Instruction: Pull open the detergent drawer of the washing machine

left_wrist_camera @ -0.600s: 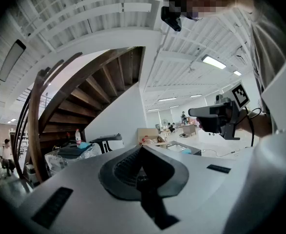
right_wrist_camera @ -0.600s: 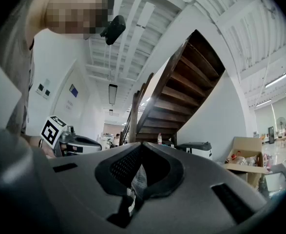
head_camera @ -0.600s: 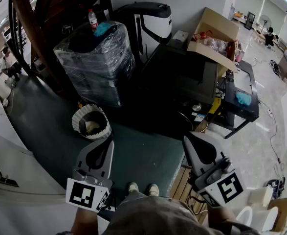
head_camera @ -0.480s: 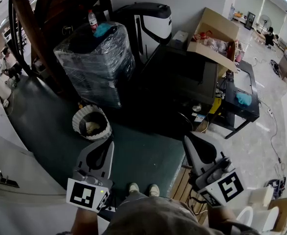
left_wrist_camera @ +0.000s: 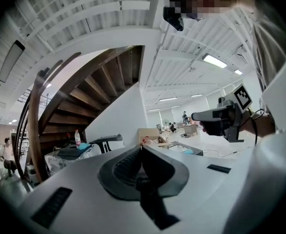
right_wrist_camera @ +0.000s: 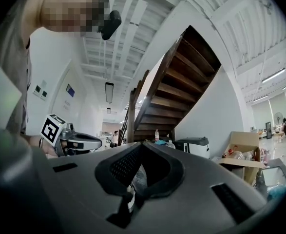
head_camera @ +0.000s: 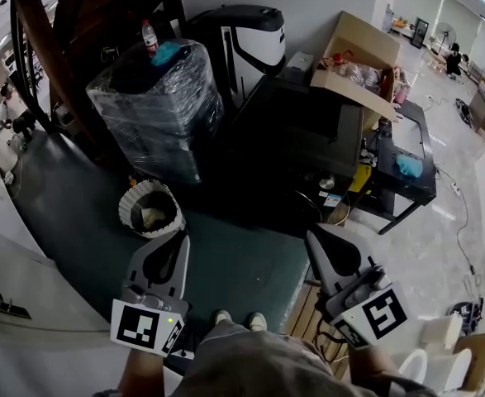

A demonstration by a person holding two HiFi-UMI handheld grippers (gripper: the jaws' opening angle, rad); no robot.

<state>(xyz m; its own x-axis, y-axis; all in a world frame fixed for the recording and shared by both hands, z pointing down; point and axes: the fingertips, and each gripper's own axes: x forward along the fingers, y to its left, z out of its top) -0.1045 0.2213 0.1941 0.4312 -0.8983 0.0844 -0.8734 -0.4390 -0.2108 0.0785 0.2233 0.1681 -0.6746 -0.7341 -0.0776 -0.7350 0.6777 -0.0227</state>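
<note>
Left gripper point(head_camera: 178, 236): my fingers are pressed together at the tips with nothing between them, held level above the green floor point(head_camera: 234, 263).
Right gripper point(head_camera: 311, 234): my fingers meet at the tips too, empty and level, well apart from the left pair.
Detergent drawer: I cannot pick it out. A white unit point(head_camera: 27, 304) sits at my lower left, and neither gripper touches it.
Ahead of me: a white bin point(head_camera: 149, 209) near the left tips, and a film-wrapped bundle point(head_camera: 155, 106) beyond it.

Slight leftward drift of wrapped stack point(head_camera: 155, 110) and basket point(head_camera: 149, 209) in head view
</note>
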